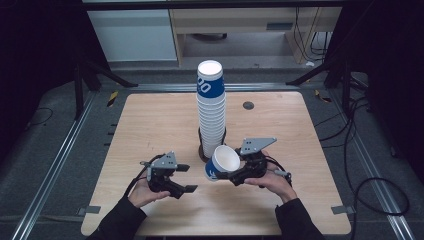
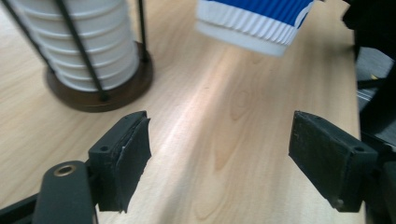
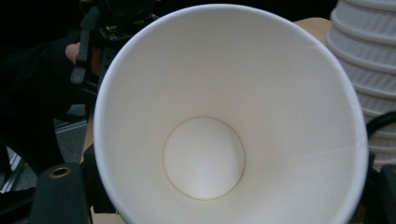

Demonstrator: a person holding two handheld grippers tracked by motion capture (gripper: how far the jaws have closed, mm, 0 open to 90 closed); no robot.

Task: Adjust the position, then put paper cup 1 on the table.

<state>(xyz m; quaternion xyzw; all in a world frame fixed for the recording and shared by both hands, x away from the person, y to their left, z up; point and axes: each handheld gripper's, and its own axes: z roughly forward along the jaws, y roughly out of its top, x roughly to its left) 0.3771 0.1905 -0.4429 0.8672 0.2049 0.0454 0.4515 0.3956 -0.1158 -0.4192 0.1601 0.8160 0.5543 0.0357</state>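
1 cup [image 1: 222,163]; 2 grippers; 1 stack [image 1: 211,107]

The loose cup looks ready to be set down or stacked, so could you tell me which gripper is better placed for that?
Right. The right gripper already holds the cup beside the stack. The left gripper is open and empty, apart from the cup.

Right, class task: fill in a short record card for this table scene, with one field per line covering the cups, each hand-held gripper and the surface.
Surface: light wooden table
Stack: tall stack of white ribbed paper cups, blue-banded on top, upright in a dark round wire holder
Loose cup: single blue and white paper cup, tilted, mouth toward the right hand-held gripper's camera
Right hand-held gripper: shut on the single cup, beside the stack
Left hand-held gripper: open, holding nothing, jaws toward the cup
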